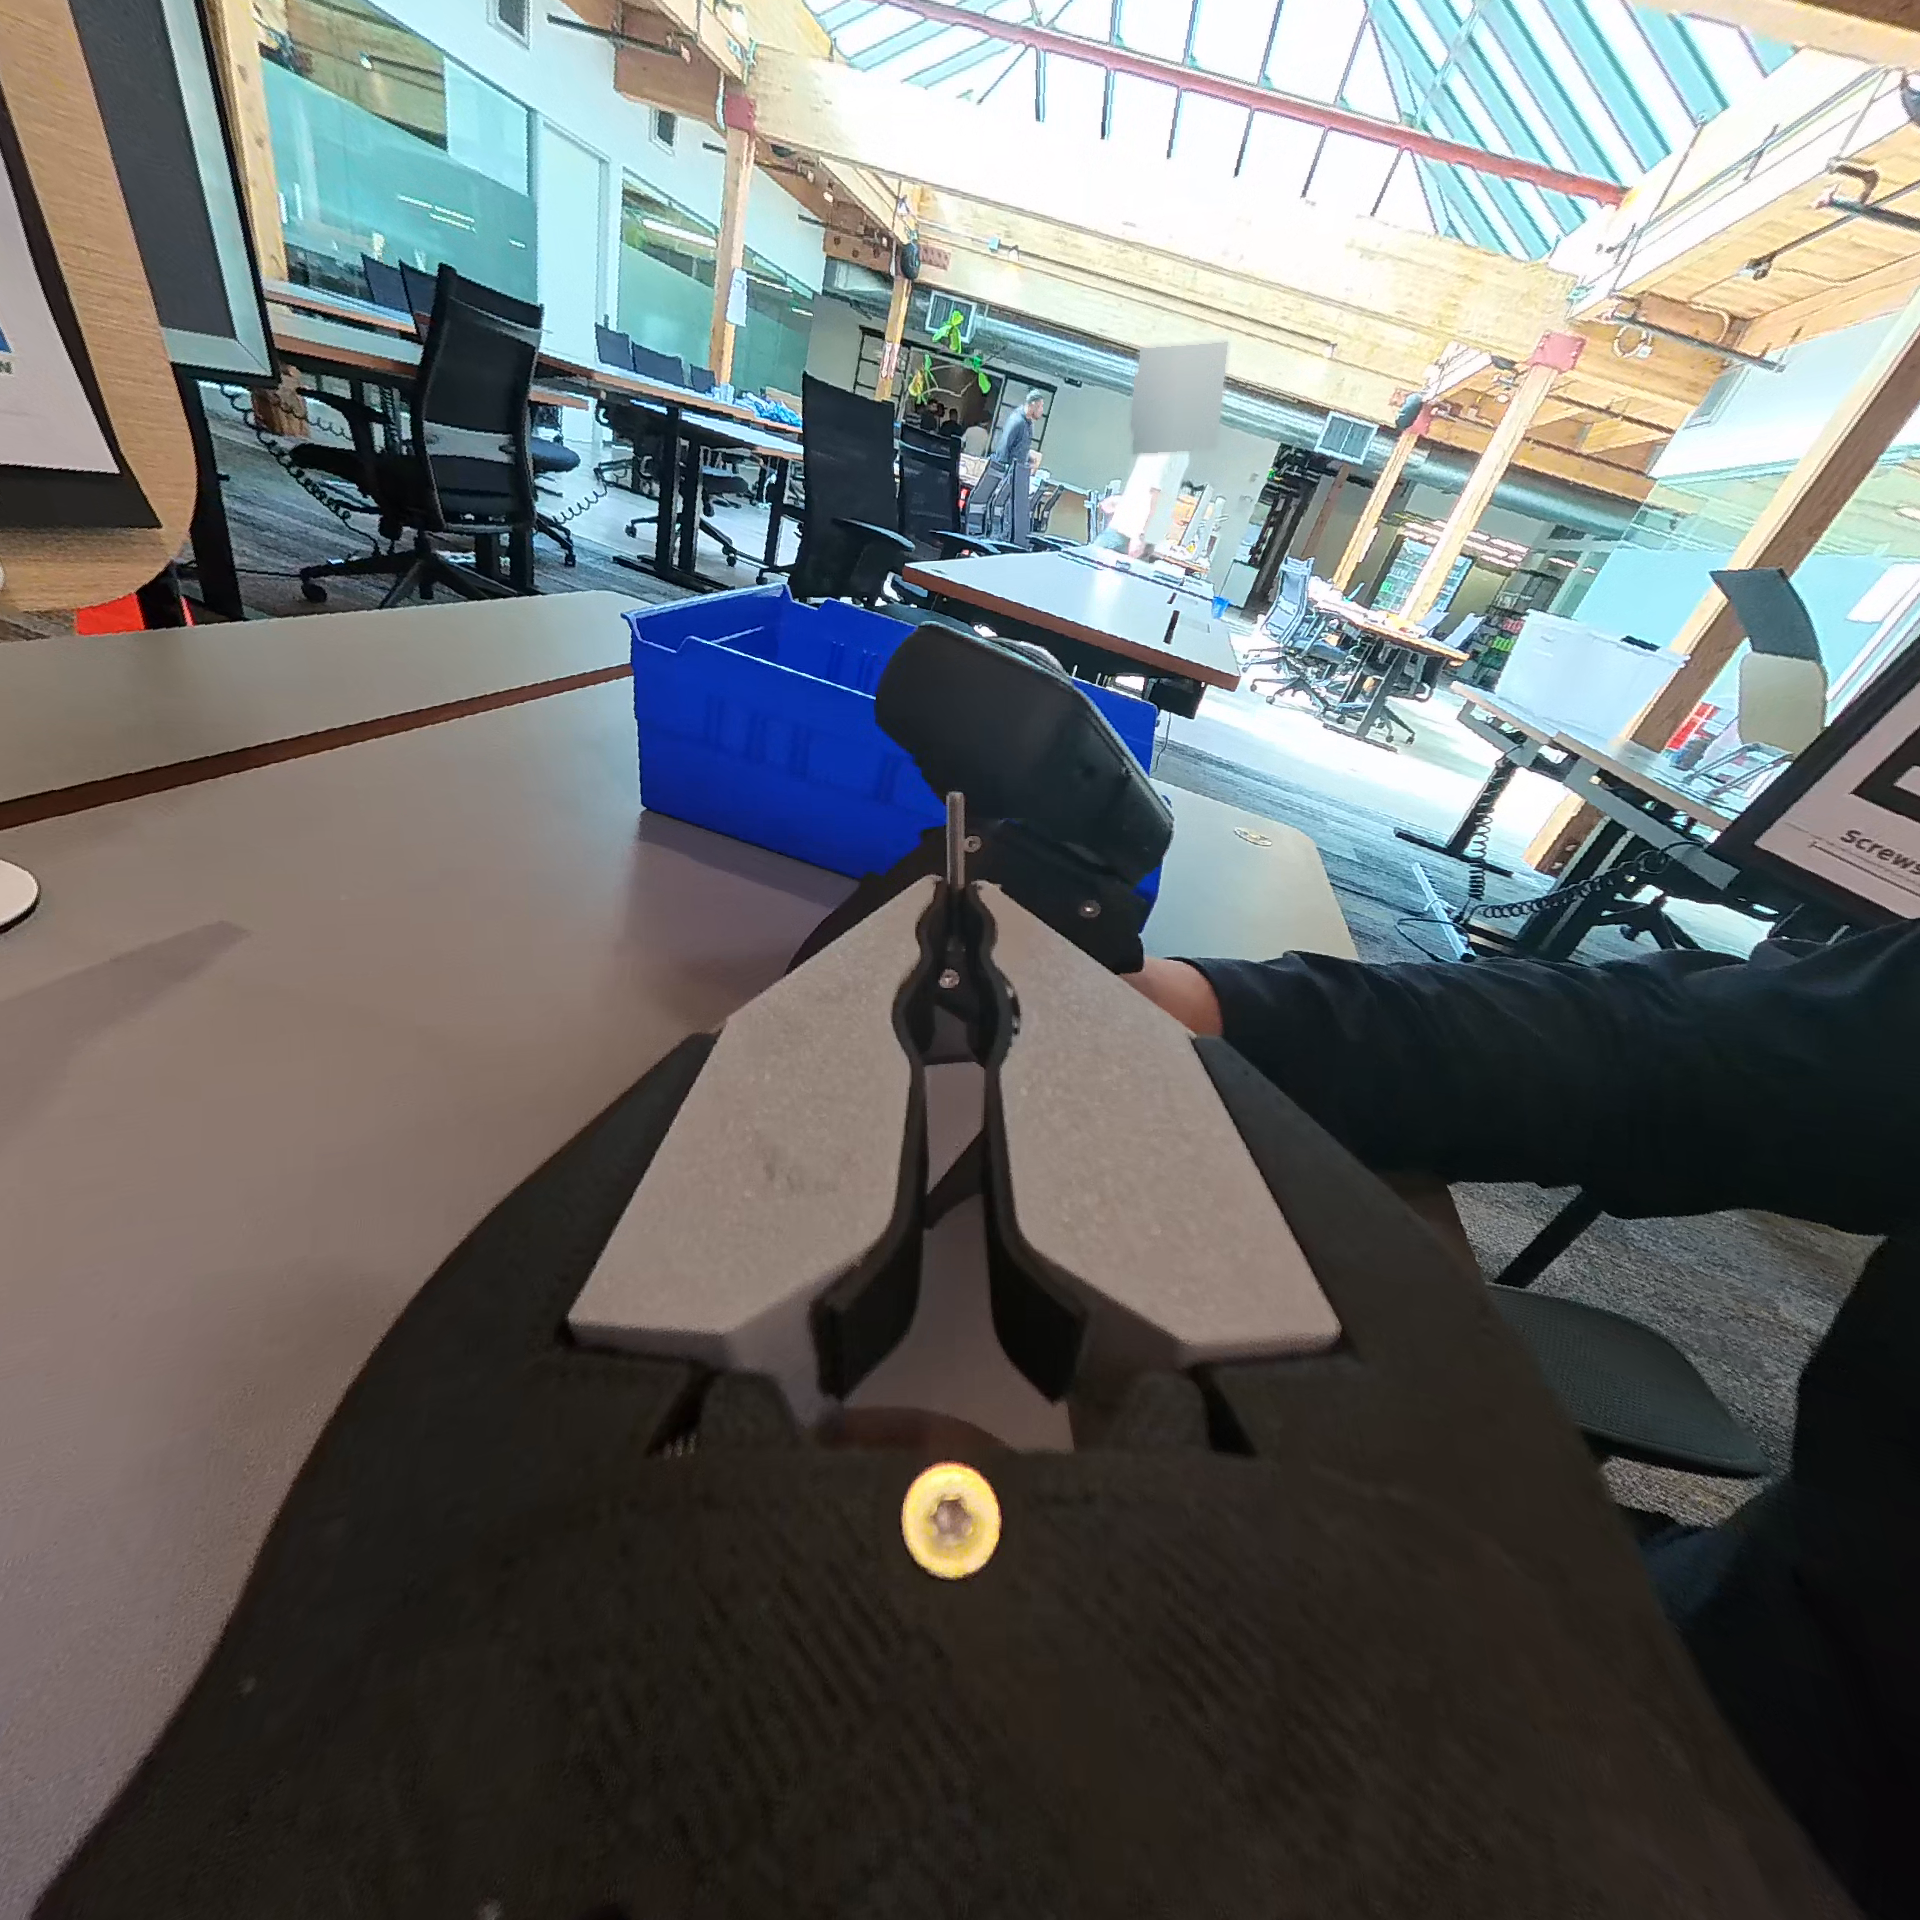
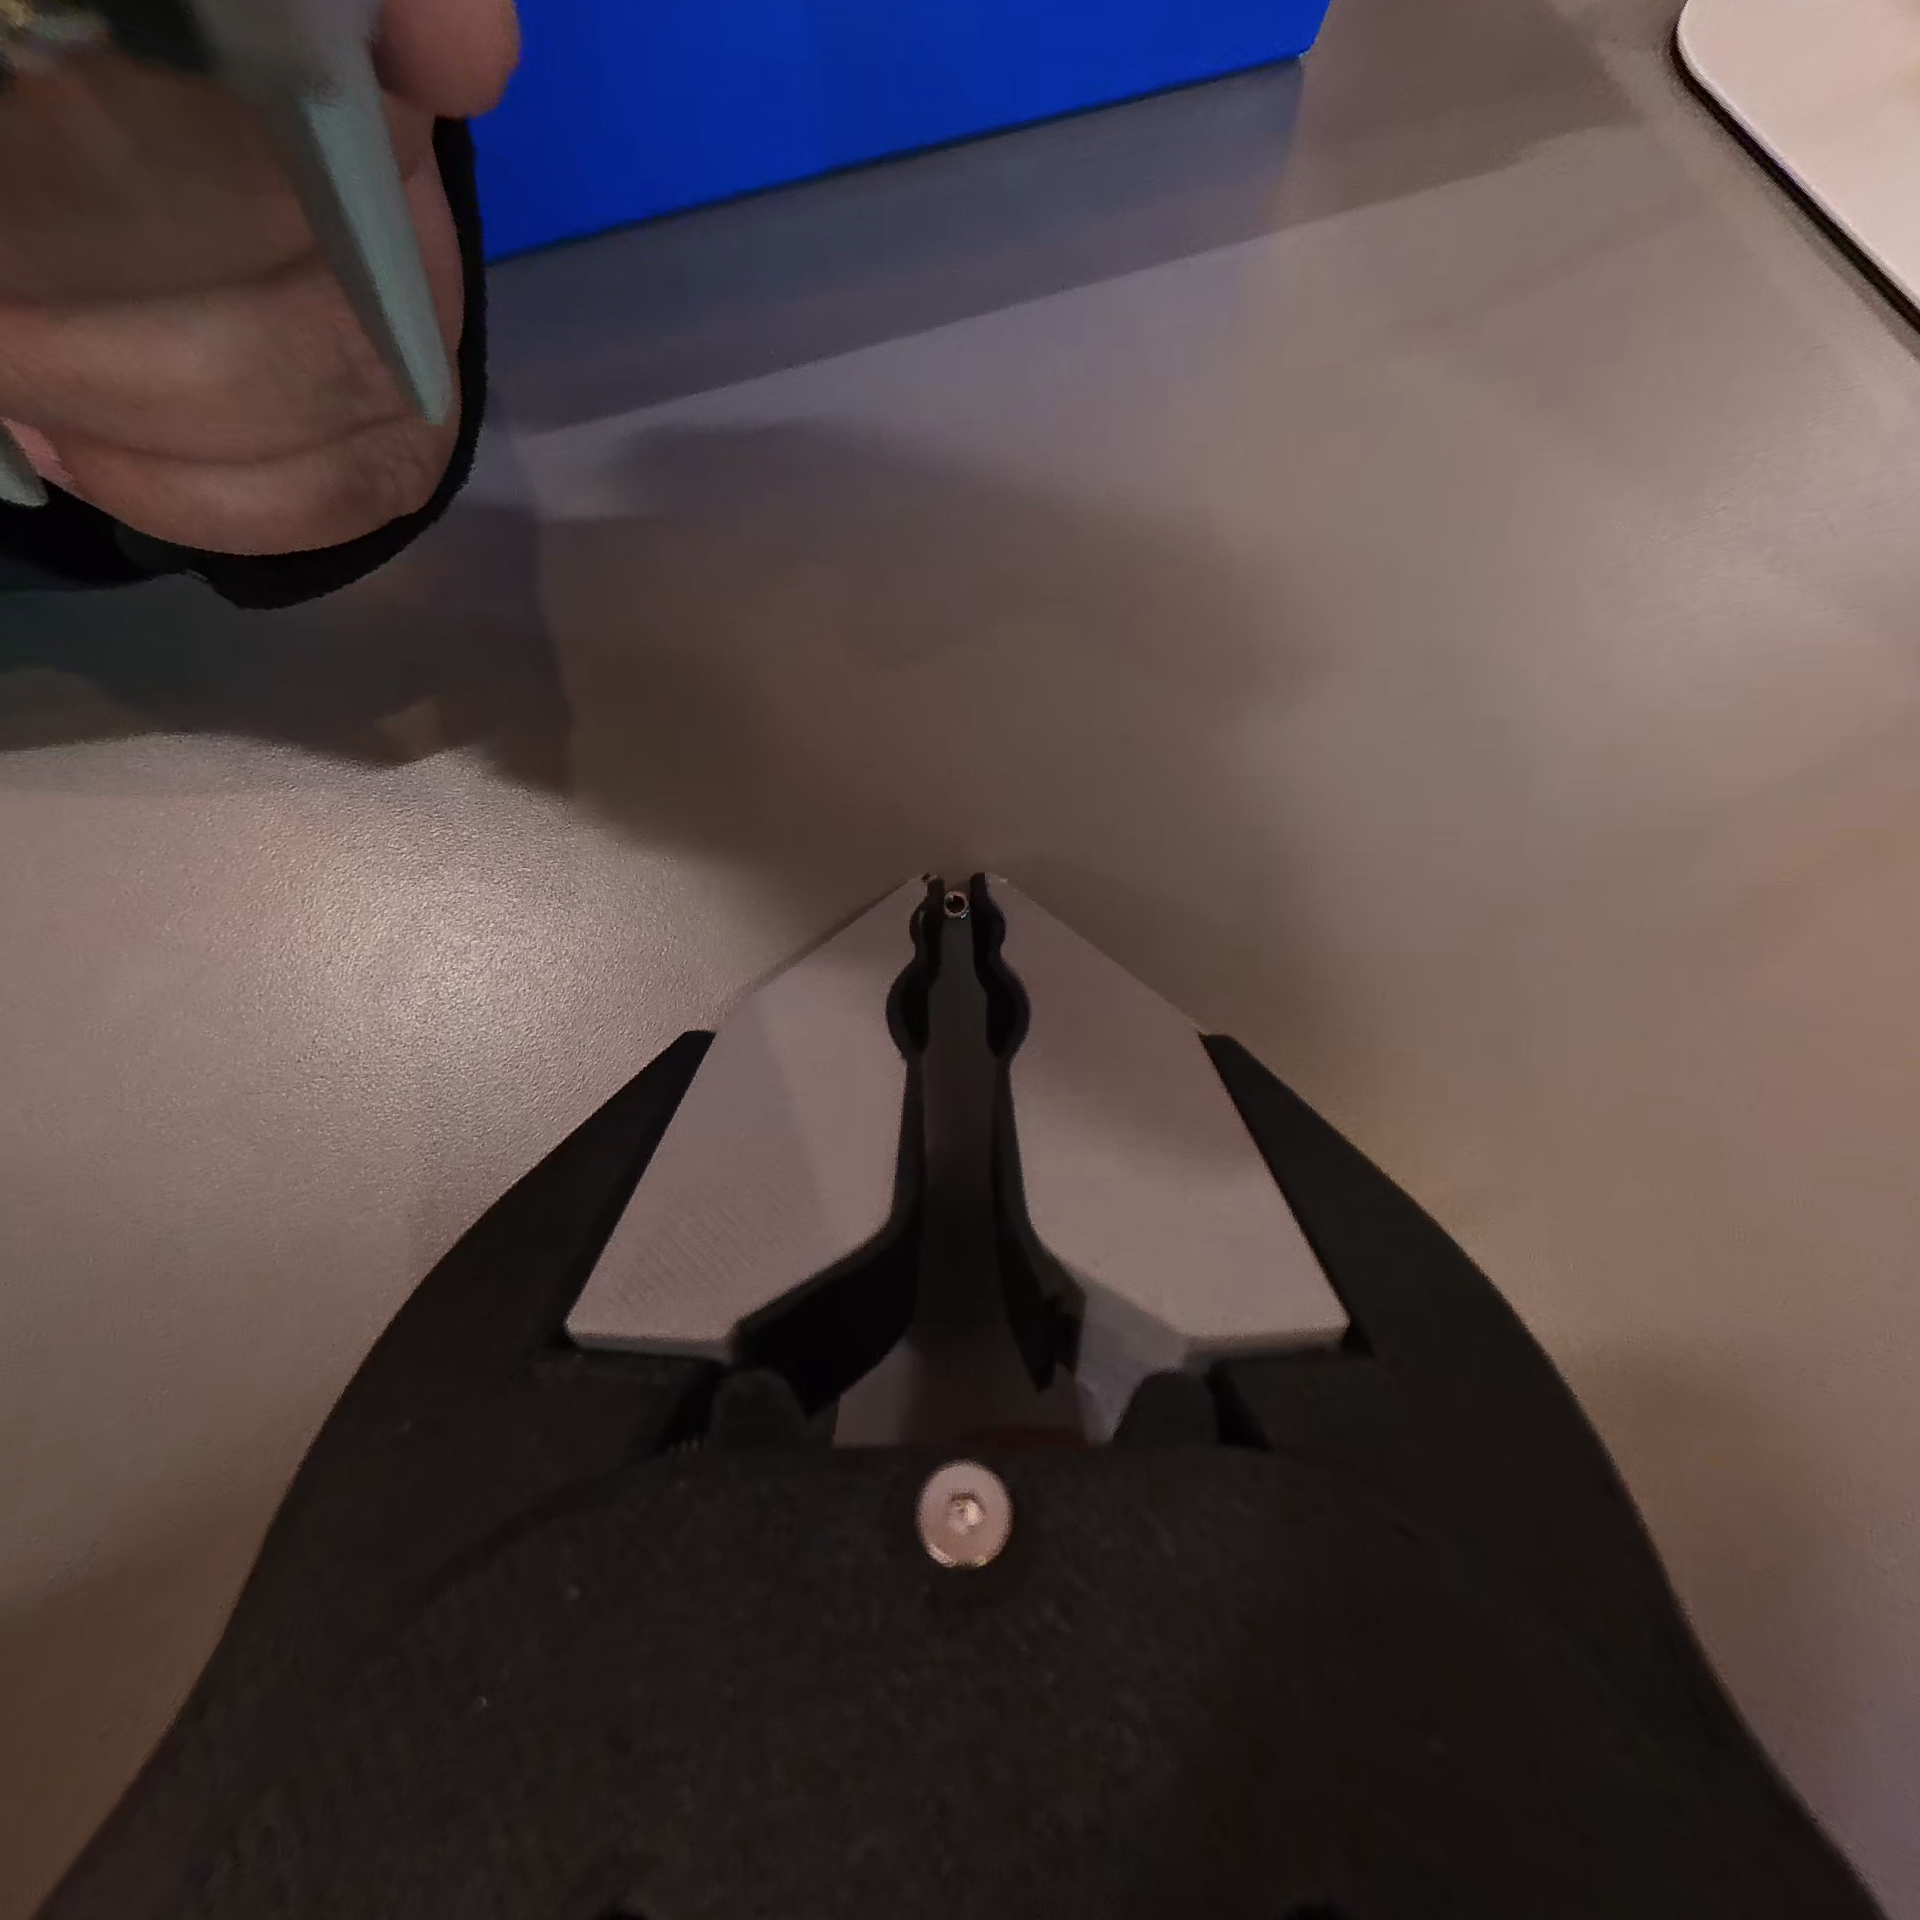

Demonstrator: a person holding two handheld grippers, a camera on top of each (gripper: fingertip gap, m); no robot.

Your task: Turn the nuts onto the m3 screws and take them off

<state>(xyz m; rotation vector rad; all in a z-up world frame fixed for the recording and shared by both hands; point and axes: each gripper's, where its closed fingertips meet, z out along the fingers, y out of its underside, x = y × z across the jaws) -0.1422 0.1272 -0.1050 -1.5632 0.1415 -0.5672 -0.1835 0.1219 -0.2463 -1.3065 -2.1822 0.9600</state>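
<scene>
In the left wrist view my left gripper [image 1: 954, 896] is shut on a thin metal screw [image 1: 954, 831], whose shaft sticks up out of the fingertips. The black body of the right gripper [image 1: 1023, 758] hovers just behind and above the screw. In the right wrist view my right gripper [image 2: 954, 894] is shut on a tiny ring-shaped nut [image 2: 954, 907] at its very tips, held above the grey table [image 2: 1351, 623]. The screw does not show in this view. Whether the nut touches the screw I cannot tell.
A blue plastic bin [image 1: 748, 727] stands on the table [image 1: 364, 935] behind the grippers; it also shows in the right wrist view [image 2: 883, 104]. A hand [image 2: 208, 364] holds the left gripper at upper left. A dark sleeve [image 1: 1507, 1049] reaches in from the right. A white stand base [image 2: 1818, 135] lies at upper right. About 15 centimetres separates my left fingertips from my right.
</scene>
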